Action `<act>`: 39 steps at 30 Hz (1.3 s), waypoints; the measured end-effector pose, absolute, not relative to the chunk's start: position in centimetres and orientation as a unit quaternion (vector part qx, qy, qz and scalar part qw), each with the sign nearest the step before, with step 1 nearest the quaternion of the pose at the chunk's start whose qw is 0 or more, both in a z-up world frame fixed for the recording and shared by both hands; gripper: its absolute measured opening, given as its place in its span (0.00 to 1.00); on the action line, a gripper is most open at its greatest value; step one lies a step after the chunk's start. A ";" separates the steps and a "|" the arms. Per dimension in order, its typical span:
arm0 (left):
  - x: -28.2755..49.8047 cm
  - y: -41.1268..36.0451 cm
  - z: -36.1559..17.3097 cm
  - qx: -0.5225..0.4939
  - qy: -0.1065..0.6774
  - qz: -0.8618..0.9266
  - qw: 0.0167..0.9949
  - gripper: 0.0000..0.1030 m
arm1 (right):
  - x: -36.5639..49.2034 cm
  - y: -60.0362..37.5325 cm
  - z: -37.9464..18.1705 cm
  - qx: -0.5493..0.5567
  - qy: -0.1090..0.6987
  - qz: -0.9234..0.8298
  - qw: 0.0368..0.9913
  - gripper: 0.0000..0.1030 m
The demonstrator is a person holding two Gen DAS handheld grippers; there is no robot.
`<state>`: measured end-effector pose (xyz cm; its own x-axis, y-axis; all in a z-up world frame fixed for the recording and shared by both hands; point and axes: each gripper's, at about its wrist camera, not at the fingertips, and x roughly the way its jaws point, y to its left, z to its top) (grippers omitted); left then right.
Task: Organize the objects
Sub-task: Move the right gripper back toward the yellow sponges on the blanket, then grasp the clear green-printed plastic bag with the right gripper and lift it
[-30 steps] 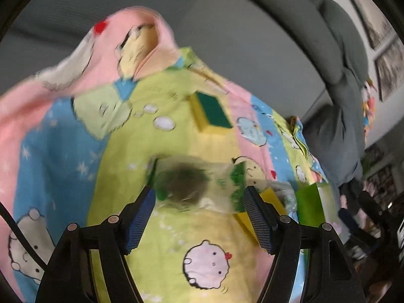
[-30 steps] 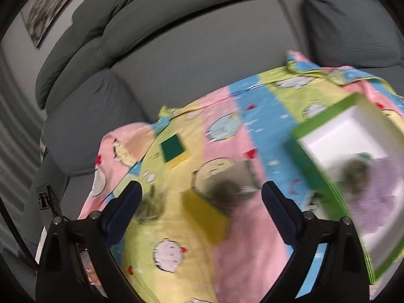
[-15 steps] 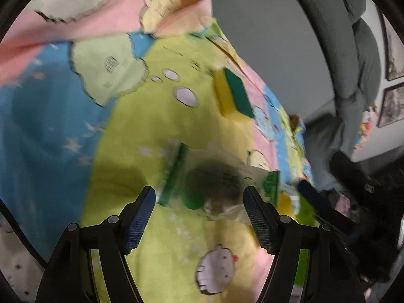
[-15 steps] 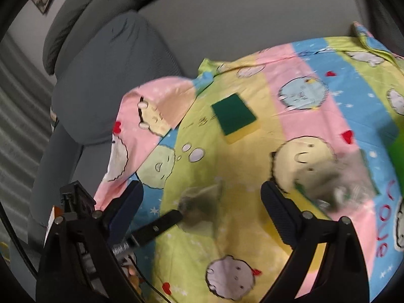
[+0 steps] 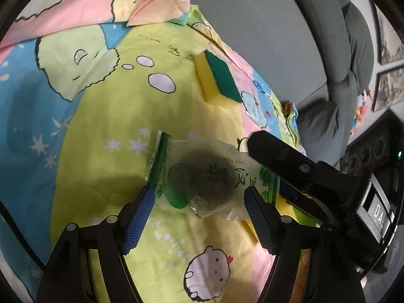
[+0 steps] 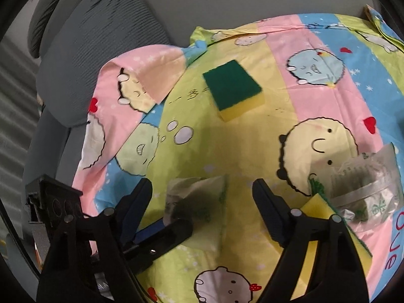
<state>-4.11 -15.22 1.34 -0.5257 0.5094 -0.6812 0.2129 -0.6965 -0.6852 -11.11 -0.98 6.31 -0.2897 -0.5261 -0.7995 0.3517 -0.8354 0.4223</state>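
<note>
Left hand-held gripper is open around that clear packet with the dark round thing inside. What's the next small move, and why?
Probably close the left hand-held gripper on the packet. Its blue-padded fingers already sit on either side of the packet, which lies flat on the cartoon bedsheet. Careful: the right hand-held gripper, also open, hovers close above the same packet.

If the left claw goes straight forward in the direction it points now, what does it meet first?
Most likely the clear packet with the dark round thing inside, which lies on the cartoon sheet between the open fingers of the left claw. The sponge lies farther on. Depth is uncertain here.
</note>
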 end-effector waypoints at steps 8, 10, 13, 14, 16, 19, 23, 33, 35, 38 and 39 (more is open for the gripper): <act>-4.1 -14.6 1.6 -0.479 -0.356 0.798 0.090 0.71 | -10.5 -1.6 6.2 0.525 -0.060 -0.799 0.286 0.61; -4.0 -14.4 1.8 -0.480 -0.350 0.799 0.088 0.71 | -10.4 -1.3 6.2 0.524 -0.057 -0.802 0.281 0.53; -3.2 -13.7 3.1 -0.470 -0.337 0.811 0.093 0.71 | -10.2 -0.5 6.2 0.530 -0.081 -0.790 0.298 0.41; -2.9 -13.3 3.6 -0.465 -0.322 0.820 0.094 0.71 | -9.9 -0.2 6.2 0.529 -0.089 -0.786 0.308 0.40; -2.6 -12.3 4.1 -0.464 -0.299 0.828 0.101 0.71 | -9.3 0.3 6.3 0.530 -0.096 -0.783 0.311 0.39; -2.0 -11.0 4.4 -0.474 -0.279 0.828 0.114 0.71 | -8.0 2.0 6.3 0.524 -0.118 -0.788 0.301 0.37; -1.2 -8.7 4.9 -0.483 -0.244 0.830 0.136 0.71 | -5.9 4.8 6.3 0.509 -0.163 -0.795 0.285 0.28; 2.9 -2.8 4.2 -0.493 -0.194 0.831 0.168 0.71 | -0.1 11.6 3.9 0.502 -0.229 -0.795 0.250 0.28; 3.2 -1.9 4.0 -0.490 -0.203 0.830 0.174 0.71 | 0.4 12.6 4.0 0.501 -0.227 -0.799 0.244 0.29; 3.8 -0.7 3.9 -0.484 -0.208 0.831 0.178 0.71 | 0.9 13.9 3.9 0.498 -0.228 -0.802 0.241 0.30; 3.9 -0.3 3.8 -0.483 -0.208 0.831 0.179 0.71 | 1.2 14.3 3.8 0.496 -0.228 -0.802 0.240 0.30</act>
<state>3.91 -0.32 3.77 -0.4690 0.4982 -0.7293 -0.0958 -0.8495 -0.5188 1.16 14.26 3.78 -0.3924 -0.6113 -0.6873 0.1576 -0.7808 0.6045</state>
